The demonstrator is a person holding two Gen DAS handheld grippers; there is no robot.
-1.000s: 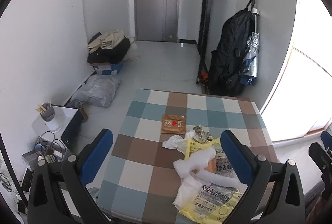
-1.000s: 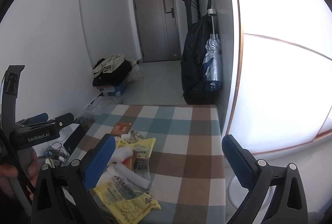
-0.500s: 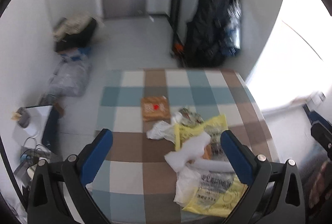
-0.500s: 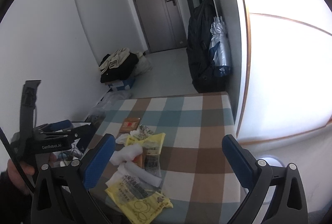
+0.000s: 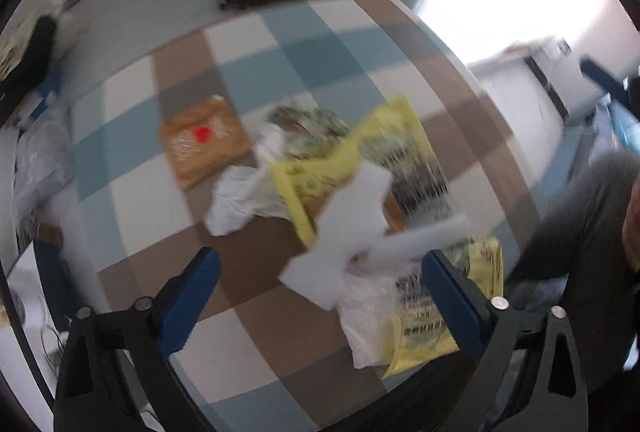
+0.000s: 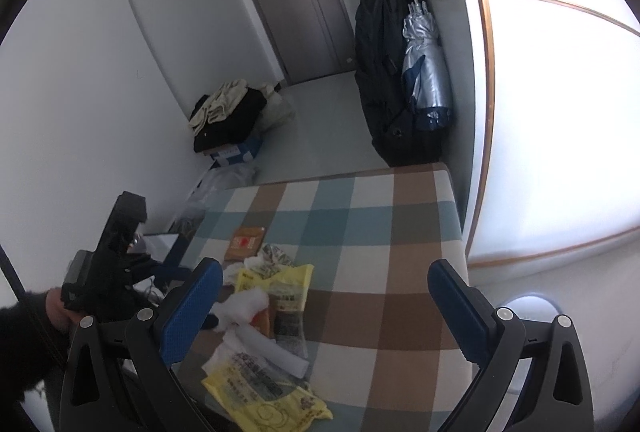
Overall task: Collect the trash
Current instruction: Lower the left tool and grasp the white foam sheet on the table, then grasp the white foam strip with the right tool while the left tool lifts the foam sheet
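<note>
- While a second earlier the left gripper looked across the room from well back, its view has since tipped down and closed in on the checked blue, brown and white tablecloth, blurred by motion.
- Its blue-padded jaws stand wide apart, holding nothing, over the near edge of the tablecloth.
- Trash lies heaped on the tablecloth: yellow printed plastic bags, white foam strips, crumpled white tissue and a flat brown packet with a red dot farther in.
- Right gripper, also spread wide and empty, hangs above the tablecloth's near side.
- Judged from this, a first pick is starting; nothing is collected yet.
</note>
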